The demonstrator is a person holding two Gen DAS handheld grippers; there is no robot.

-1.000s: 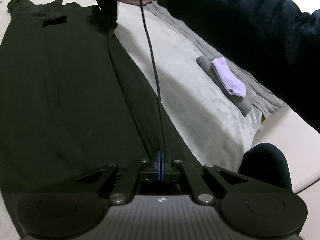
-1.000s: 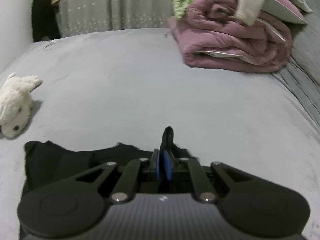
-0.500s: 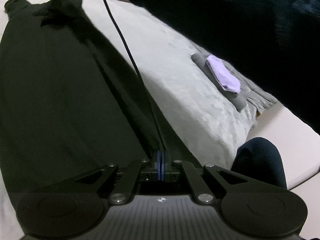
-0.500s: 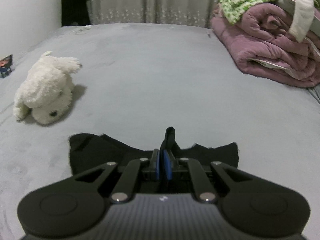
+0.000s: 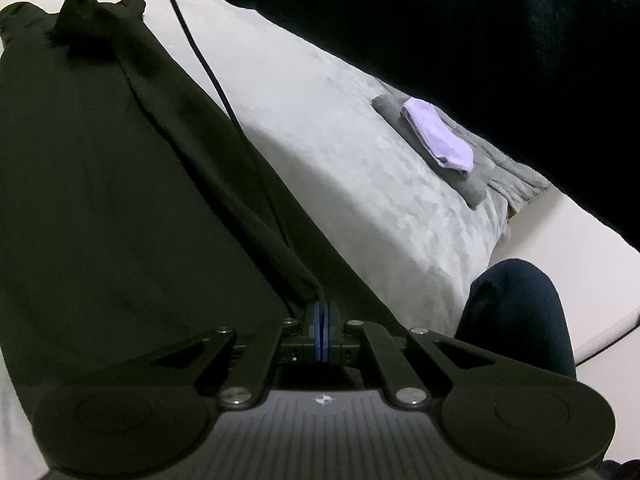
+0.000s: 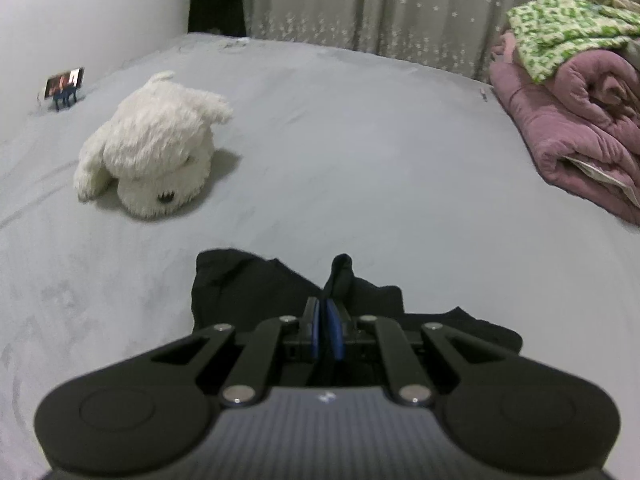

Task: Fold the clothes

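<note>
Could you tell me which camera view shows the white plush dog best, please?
The right wrist view: the white plush dog lies in full sight on the grey bed cover, beyond the black garment. The left wrist view shows none of it.

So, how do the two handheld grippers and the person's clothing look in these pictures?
Both the left gripper and the right gripper are matte black, with blue pads on the fingers, silver rivets on angled linkage bars, round discs at each side and a ribbed grey body bearing a small white logo. A thin black cable hangs from the right gripper. The person wears a dark fleecy sleeve.
</note>
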